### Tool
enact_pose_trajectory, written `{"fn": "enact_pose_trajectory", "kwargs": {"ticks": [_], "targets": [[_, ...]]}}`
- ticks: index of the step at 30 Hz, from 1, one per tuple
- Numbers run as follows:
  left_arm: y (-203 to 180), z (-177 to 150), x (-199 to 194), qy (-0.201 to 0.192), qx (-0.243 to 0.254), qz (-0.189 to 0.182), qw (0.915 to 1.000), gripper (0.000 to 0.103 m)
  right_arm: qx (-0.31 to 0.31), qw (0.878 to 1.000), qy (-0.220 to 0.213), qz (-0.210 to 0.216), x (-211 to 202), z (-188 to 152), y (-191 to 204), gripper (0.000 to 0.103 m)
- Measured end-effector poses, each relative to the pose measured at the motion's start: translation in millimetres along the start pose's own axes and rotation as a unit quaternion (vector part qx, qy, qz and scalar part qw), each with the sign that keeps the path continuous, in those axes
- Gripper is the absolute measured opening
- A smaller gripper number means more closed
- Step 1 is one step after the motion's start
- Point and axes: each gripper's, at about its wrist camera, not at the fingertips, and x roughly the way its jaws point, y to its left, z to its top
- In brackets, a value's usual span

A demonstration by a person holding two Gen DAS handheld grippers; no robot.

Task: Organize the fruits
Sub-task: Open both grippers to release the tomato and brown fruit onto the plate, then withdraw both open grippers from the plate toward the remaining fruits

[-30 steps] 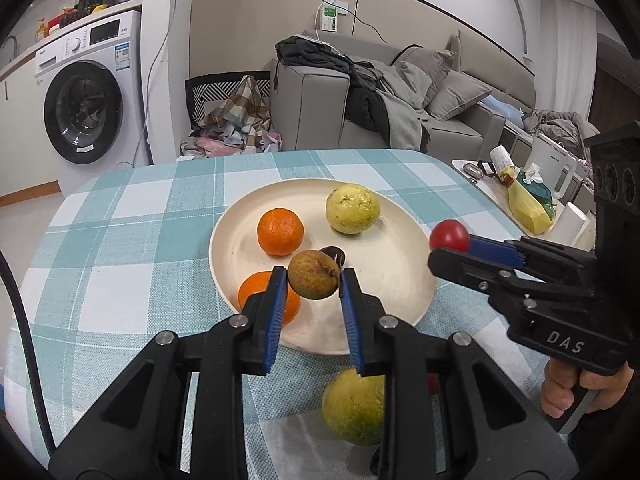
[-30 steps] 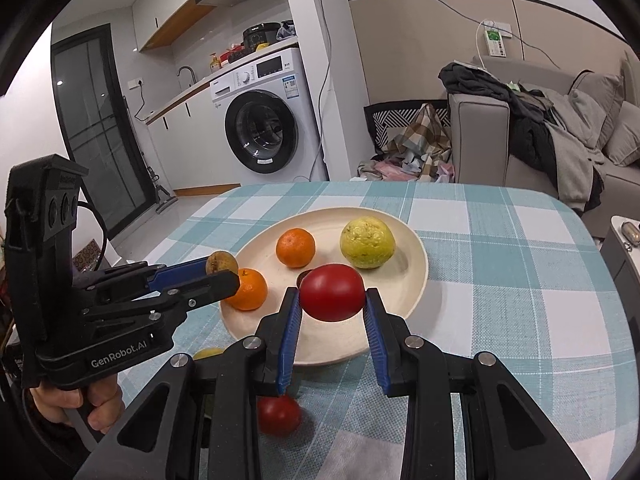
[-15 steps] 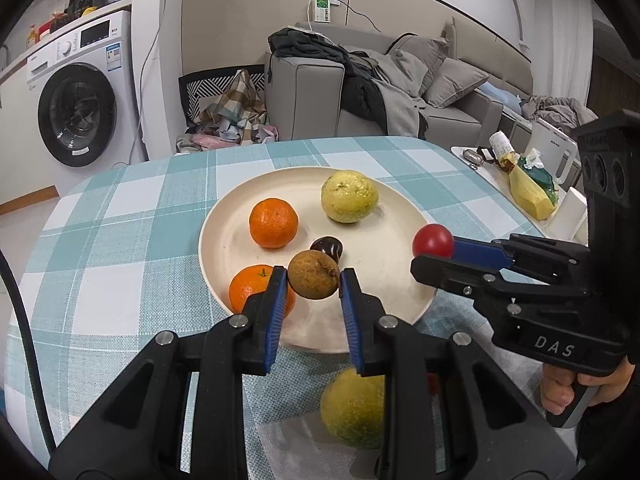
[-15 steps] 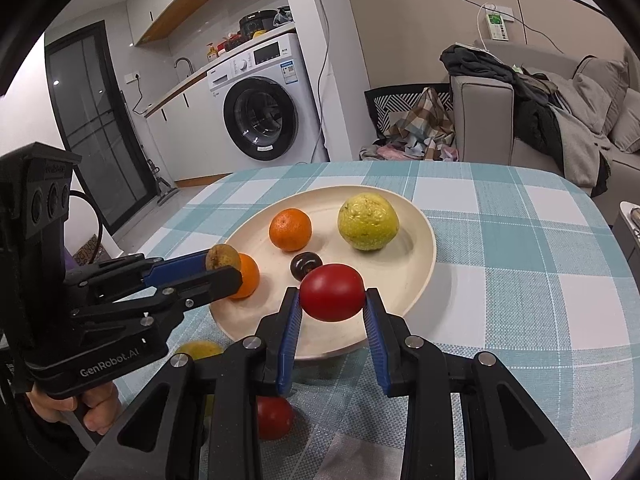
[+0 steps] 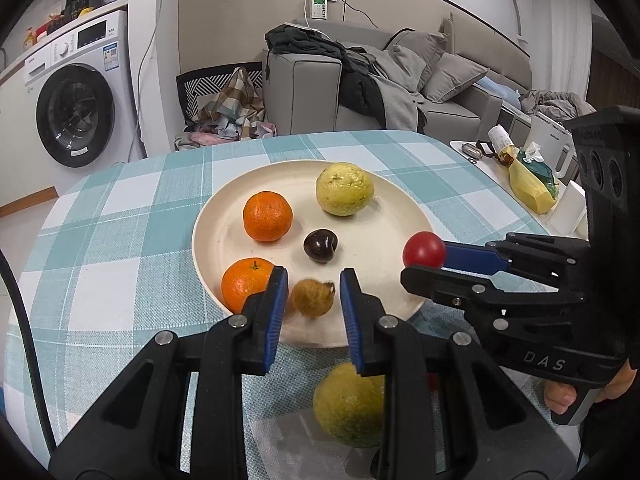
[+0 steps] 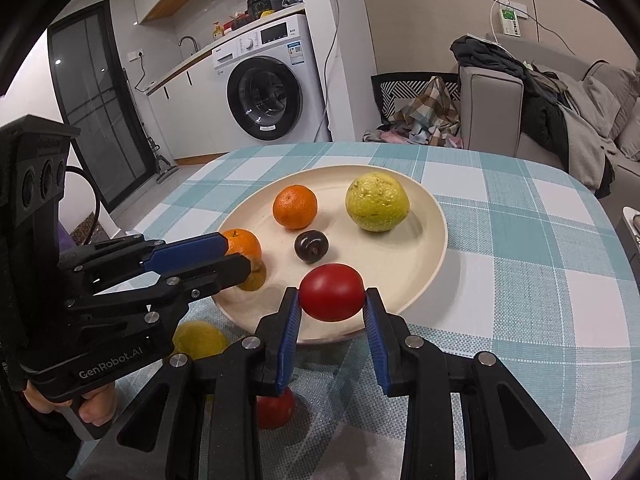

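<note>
The brown fruit (image 5: 312, 297) lies on the plate (image 5: 384, 204), between our left gripper (image 5: 313, 300)'s parted fingers. Our right gripper (image 6: 331, 304) grips the tomato (image 6: 331, 291) above the rim; placing it comes next.

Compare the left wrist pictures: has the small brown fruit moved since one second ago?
Yes. The small brown fruit has dropped from between the left tongs, now open, onto the plate beside the near orange.
</note>
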Motion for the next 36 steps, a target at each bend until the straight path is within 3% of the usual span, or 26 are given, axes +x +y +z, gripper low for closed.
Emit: {"fn": "enact_pose_trajectory", "kwargs": {"ticks": [3,6,9,11,13,17,19,30,36], "targets": [[-0.6,-0.7,-1.8,0.0,-0.001,0.003,1.0,0.025,0.007,1.0,-0.008,0.0,-4.2,-0.2,-2.0,0.035],[0.3,-0.2,-4.2,0.0,-0.003,0.004,1.0,0.026,0.008,1.0,-0.02,-0.003,-10.5,-1.5,-3.1,0.048],[0.5,-1.0,-9.9,-0.006,-0.006,0.005,1.0,0.042,0.004,1.0,-0.026,-0.011,-14.7,-2.3,-1.3,0.05],[2.0,-2.1,-17.1,-0.017,-0.009,0.007,0.9998,0.064,0.004,1.0,-0.026,-0.013,-16.3,-2.9,-0.8,0.056],[4.0,-2.8,-26.1,-0.029,-0.014,0.011,0.9994,0.072,0.002,0.999,-0.032,-0.016,-20.7,-3.3,0.2,0.079],[9.7,-7.9,-43.5,-0.035,-0.029,0.026,0.9986,0.092,0.014,0.998,-0.051,-0.017,-34.5,-5.9,-1.9,0.092],[12.2,-11.7,-52.9,-0.035,-0.034,0.031,0.9984,0.103,0.026,0.998,-0.055,-0.017,-41.0,-8.1,-3.8,0.103],[5.7,-33.9,-97.5,-0.044,-0.029,0.038,0.9979,0.102,0.004,0.998,-0.045,-0.04,-57.3,-25.6,11.0,0.103],[-0.3,-50.7,-100.1,-0.028,-0.03,0.03,0.9987,0.102,-0.007,1.0,-0.021,-0.005,-56.4,-37.7,20.5,0.103]]}}
